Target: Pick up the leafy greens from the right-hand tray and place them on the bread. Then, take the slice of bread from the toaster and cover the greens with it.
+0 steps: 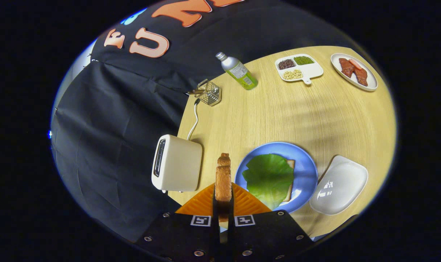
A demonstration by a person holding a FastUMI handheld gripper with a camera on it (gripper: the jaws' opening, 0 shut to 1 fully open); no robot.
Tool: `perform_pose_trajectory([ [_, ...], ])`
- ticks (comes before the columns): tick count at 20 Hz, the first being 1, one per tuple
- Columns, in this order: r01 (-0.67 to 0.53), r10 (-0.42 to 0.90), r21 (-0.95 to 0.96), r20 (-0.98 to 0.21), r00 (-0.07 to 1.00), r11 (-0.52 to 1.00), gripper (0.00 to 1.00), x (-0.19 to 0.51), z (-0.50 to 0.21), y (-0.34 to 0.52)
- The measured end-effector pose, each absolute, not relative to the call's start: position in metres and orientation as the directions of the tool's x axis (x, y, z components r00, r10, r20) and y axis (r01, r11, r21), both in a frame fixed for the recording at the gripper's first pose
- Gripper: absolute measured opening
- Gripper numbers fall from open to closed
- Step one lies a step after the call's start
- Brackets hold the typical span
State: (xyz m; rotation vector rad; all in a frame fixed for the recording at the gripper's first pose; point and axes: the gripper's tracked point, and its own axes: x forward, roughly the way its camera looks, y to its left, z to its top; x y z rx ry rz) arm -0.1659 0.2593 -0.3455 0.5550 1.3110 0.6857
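Wooden table point(278, 112): one toaster point(176, 168), one lettuce leaf point(269, 178) on plated bread point(290, 182); gripper point(223, 203) clamps one toast slice point(223, 178).

No wording or number can be read anywhere on the table. The green bottle point(238, 71), standing beyond the toaster point(176, 167), wears a pale label whose print is too small to make out. Nearer than the toaster, the gripper point(223, 198) bears two square black-and-white coded markers, patterns rather than letters
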Motion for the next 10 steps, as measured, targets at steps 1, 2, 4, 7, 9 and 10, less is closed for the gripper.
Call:
perform_pose_trajectory([
  [1,-0.132,0.733,0.721,-0.671,0.112,0.68,0.09,-0.167,-0.353,0.259],
  [2,-0.124,0.731,0.721,-0.673,0.11,0.682,0.09,-0.168,-0.361,0.258],
  [4,-0.11,0.719,0.71,-0.687,0.108,0.695,0.09,-0.168,-0.379,0.255],
  [7,-0.073,0.711,0.708,-0.696,0.096,0.703,0.09,-0.171,-0.407,0.252],
  [9,-0.033,0.72,0.72,-0.69,0.074,0.693,0.09,-0.177,-0.422,0.251],
  [10,-0.02,0.717,0.718,-0.693,0.071,0.696,0.09,-0.178,-0.428,0.25],
])
